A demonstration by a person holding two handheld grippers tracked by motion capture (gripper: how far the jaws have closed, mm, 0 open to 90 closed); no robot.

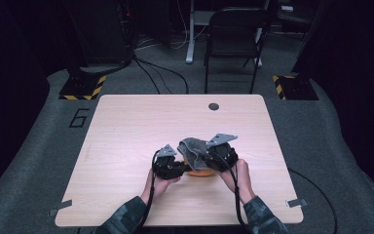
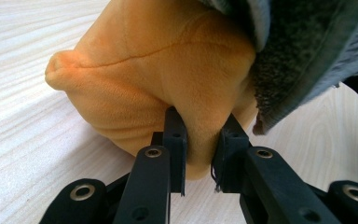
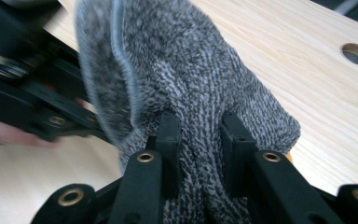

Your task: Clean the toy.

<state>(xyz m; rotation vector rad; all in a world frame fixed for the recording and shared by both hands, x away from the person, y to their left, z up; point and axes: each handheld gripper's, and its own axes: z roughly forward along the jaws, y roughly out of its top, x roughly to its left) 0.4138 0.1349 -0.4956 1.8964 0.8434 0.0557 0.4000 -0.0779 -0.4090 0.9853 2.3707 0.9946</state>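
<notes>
Table [image 1: 126, 126] of pale wood, seen from the high view, with both hands working near its front middle. Left gripper [image 1: 171, 166] and right gripper [image 1: 219, 157] sit close together, the work between them.

Left gripper [image 2: 204, 156]: jaws pinched on a fold of an orange plush toy [image 2: 158, 70]; the soft fabric bulges out above and around both pads, so the grip is firm. The toy rests on the tabletop, and in the high view it appears as an orange patch [image 1: 200, 171] low between the two grippers. A stitched seam runs across its upper surface, and a rounded nub sticks out on its left side in the left gripper view.

Right gripper [image 3: 200, 154]: jaws closed on a grey knitted cloth [image 3: 191, 79], the ribbed fabric bunched between the pads. From above, the cloth [image 1: 193, 147] lies draped over the top of the toy, its edge touching the orange plush; in the left gripper view it [image 2: 307, 42] hangs over the toy's upper right (fuzzy inner side showing, lighter hem along the edge).

A round cable hole [image 1: 214, 106] lies in the tabletop well beyond the grippers. A dark folding chair [image 1: 233, 39] stands on the grey floor past the far edge.
</notes>
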